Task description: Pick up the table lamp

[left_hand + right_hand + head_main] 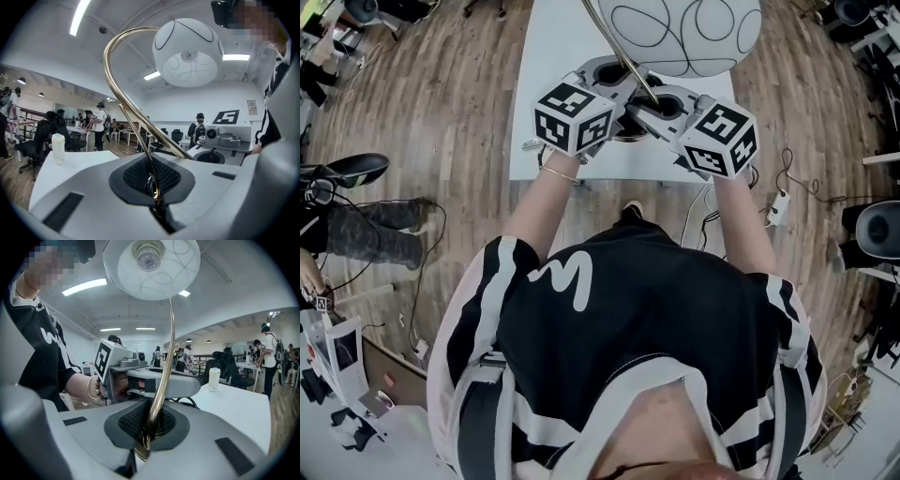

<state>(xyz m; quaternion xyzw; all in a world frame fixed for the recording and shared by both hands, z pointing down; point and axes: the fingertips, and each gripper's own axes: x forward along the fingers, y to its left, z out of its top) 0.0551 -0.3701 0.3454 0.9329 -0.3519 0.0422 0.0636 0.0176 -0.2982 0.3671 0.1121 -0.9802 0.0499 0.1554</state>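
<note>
Brass stem (pixel 167 362) of the table lamp (pixel 187 51) is clamped in both left gripper (pixel 154 199) and right gripper (pixel 143 442), over the white table (pixel 553 56). Its base is hidden beneath them — its globe shade (pixel 684 33) cut off at the head view's top.

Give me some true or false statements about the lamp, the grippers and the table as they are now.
1. The left gripper and the right gripper are both shut on the lamp's gold stem. True.
2. The shade is plain black. False: it is white with thin dark curved lines.
3. A white bottle stands upright on the table. True.
4. The gold stem runs straight up to the shade. False: in the left gripper view it bends over in an arc.
</note>
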